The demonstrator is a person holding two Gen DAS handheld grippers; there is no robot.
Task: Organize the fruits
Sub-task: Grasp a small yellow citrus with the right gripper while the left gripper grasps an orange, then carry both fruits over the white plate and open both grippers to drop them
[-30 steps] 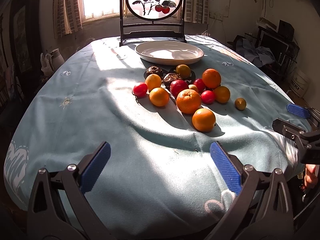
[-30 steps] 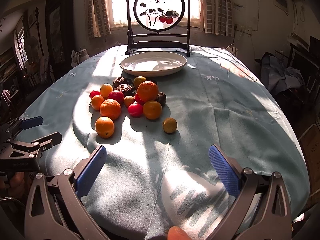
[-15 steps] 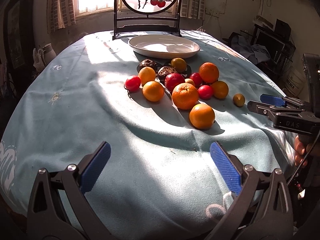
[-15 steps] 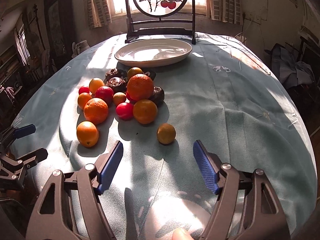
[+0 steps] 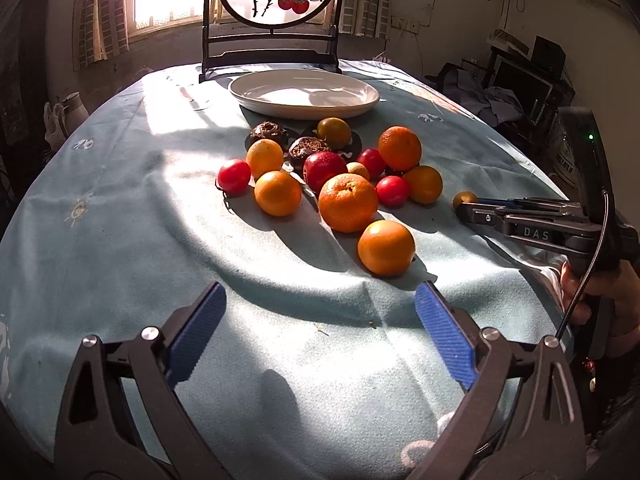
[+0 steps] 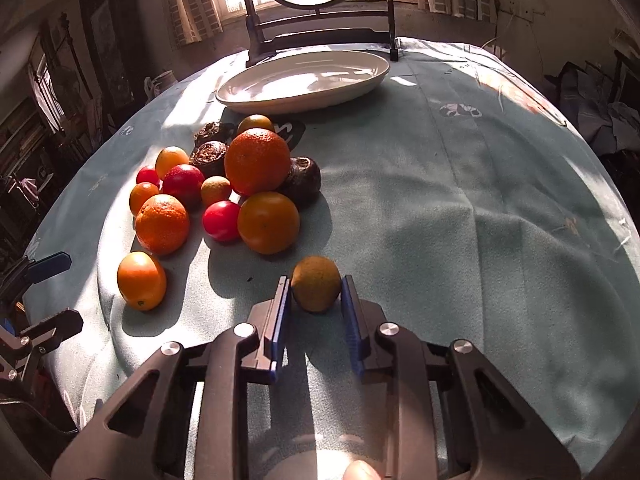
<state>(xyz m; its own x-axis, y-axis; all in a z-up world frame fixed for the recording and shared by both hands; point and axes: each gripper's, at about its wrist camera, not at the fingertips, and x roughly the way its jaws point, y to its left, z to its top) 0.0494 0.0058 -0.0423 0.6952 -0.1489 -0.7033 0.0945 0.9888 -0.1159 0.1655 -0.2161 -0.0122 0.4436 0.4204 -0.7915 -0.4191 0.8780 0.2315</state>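
Closing the right hand-held gripper [image 6: 315, 294] on the small brownish fruit [image 6: 316, 289], pads touching both its sides, on the surface near the pile's right. Keeping the left hand-held gripper [image 5: 320, 330] wide open, empty. Lying far beyond, straight ahead: the plate [image 6: 380, 68].

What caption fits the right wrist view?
Right gripper closed on a small brownish-yellow round fruit on the pale blue tablecloth.
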